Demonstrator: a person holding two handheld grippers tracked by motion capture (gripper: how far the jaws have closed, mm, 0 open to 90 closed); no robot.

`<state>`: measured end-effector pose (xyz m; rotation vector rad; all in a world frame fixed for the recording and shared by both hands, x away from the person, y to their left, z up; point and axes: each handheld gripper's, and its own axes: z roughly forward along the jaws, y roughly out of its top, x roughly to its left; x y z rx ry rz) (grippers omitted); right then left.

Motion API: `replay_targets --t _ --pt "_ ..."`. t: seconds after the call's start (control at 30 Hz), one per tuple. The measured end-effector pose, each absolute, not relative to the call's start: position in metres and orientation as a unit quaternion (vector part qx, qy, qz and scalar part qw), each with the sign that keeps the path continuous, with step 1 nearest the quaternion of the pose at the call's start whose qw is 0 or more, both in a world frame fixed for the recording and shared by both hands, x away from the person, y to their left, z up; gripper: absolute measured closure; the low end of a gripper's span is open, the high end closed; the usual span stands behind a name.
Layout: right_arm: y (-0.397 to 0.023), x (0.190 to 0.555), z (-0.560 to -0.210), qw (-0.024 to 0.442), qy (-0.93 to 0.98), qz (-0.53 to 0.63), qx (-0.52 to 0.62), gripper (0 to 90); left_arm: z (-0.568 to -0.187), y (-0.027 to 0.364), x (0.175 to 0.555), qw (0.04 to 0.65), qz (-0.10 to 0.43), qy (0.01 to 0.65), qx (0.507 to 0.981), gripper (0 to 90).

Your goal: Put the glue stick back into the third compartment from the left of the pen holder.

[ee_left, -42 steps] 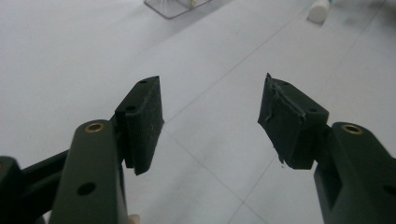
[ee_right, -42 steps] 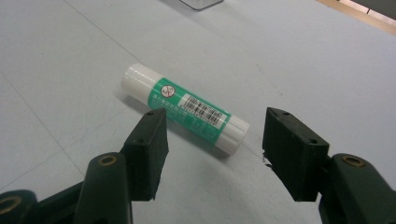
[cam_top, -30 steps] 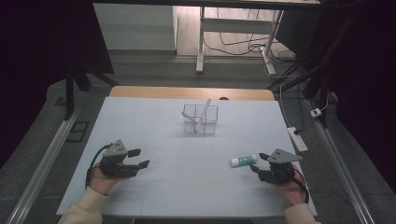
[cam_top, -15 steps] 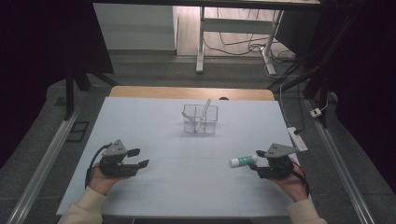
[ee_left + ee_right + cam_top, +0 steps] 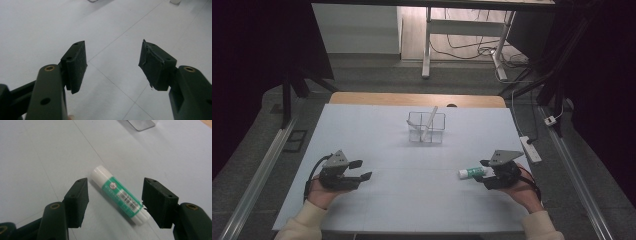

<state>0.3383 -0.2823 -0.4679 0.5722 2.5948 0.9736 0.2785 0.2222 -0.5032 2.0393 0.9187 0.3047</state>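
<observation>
Black rubber-padded fingers (image 5: 78, 202) of the right gripper (image 5: 484, 169) are standing spread on either side of a white glue stick with a green label (image 5: 119, 195), and they have just been opening a little wider; the pads are not pressing on it. That stick is lying on its side on the pale blue-white counter (image 5: 412, 200), slanting across the gap, its near end just beside the right-hand finger and its capped end pointing away toward the middle of the counter.

To take it well, the hand is probably needing to turn slightly so the pads are squaring up to the barrel, then sinking until both are level with the label before squeezing; a slanted pinch could make the round stick roll or squirt out.

Over at the left gripper (image 5: 357, 170), the fingers (image 5: 75, 66) are hanging spread above bare counter, holding nothing.

Farther back, near the counter's middle, a clear plastic compartmented holder (image 5: 426, 127) is standing with a pale stick leaning in it, well apart from both hands.
</observation>
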Motion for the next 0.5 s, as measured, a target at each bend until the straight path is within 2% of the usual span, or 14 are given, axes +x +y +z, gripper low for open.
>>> replay_targets --t 0.5 --pt "-0.251 0.360 -0.456 0.116 0.943 0.277 0.146 32.9 -0.503 0.223 0.279 0.427 0.120 0.370 0.816 38.1"
